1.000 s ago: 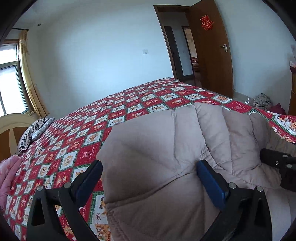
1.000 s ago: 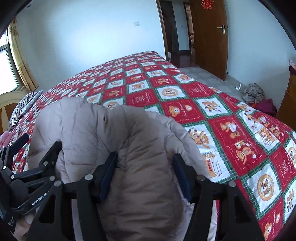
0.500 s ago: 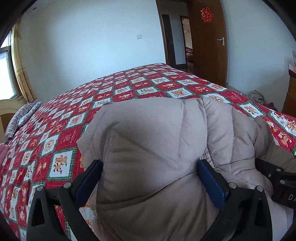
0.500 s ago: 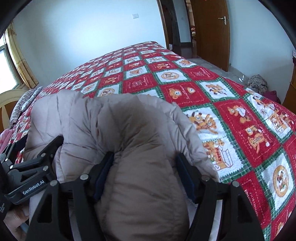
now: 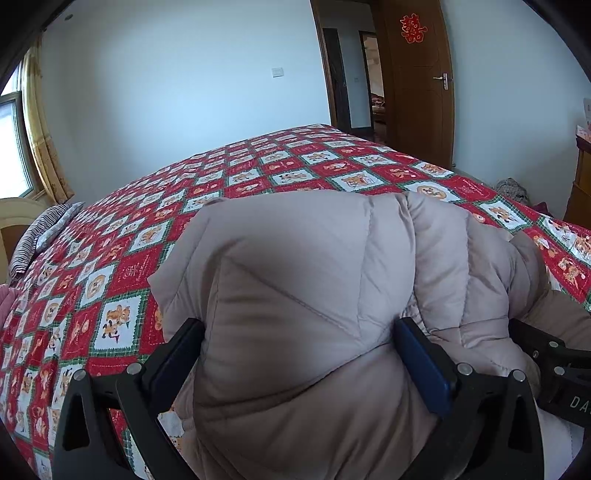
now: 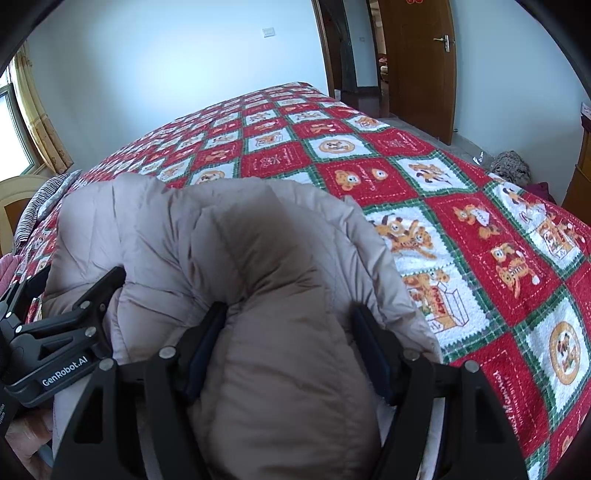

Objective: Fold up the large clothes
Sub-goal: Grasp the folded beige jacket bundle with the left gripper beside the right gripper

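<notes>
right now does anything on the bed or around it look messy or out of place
A crumpled heap of cloth lies on the floor past the bed's far side, near the open door. On the patterned bedspread, the beige puffer coat is bunched up, mid-fold. Nothing looks spilled or damaged.

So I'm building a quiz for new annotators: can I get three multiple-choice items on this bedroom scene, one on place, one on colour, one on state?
1. Where does the puffy beige quilted coat lie?
A. on the red, white and green patchwork bedspread
B. on the floor
C. on a chair

2. What colour is the paper ornament on the brown wooden door?
A. blue
B. red
C. gold

3. What is between the fingers of the left gripper and of the right gripper?
A. nothing
B. a pillow
C. folds of the coat

Answers: 1 A, the bedspread surrounds the coat; 2 B, it shows red on the wood; 3 C, bunched fabric fills both gaps.
</notes>
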{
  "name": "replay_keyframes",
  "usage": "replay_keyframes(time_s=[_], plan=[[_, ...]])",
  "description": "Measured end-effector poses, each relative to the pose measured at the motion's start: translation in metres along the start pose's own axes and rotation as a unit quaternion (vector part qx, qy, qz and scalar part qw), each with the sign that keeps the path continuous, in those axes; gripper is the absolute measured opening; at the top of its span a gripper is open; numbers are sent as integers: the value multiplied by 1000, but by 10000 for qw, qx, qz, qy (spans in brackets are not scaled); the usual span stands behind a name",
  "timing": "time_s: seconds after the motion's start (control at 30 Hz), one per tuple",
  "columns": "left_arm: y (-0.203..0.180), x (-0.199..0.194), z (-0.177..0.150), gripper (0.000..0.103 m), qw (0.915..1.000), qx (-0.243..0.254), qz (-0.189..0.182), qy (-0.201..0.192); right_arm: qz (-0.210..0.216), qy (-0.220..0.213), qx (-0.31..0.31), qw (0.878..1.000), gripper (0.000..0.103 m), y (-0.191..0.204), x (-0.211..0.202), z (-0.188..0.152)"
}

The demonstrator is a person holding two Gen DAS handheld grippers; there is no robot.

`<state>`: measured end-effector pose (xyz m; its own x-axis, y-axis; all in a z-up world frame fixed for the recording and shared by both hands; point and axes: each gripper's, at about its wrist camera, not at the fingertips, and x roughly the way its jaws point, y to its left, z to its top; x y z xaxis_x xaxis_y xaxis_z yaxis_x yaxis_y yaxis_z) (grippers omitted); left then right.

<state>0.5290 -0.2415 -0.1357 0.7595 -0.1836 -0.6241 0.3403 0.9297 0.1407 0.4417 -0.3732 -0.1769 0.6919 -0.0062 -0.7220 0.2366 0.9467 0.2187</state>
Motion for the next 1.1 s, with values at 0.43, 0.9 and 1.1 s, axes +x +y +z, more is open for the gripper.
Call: replay_keyframes(time_s=[0.43, 0.9, 1.1], plan=[[3, 5, -3, 102, 9999, -37, -124, 60, -44, -25, -4, 10000, 71, 0, 0, -2], [4, 10, -3, 102, 9996, -56, -224, 132, -66, -47, 14, 10000, 71, 0, 1, -3], [4, 10, -3, 102, 9996, -55, -230, 139, -71, -55, 20, 10000, 71, 0, 1, -4]])
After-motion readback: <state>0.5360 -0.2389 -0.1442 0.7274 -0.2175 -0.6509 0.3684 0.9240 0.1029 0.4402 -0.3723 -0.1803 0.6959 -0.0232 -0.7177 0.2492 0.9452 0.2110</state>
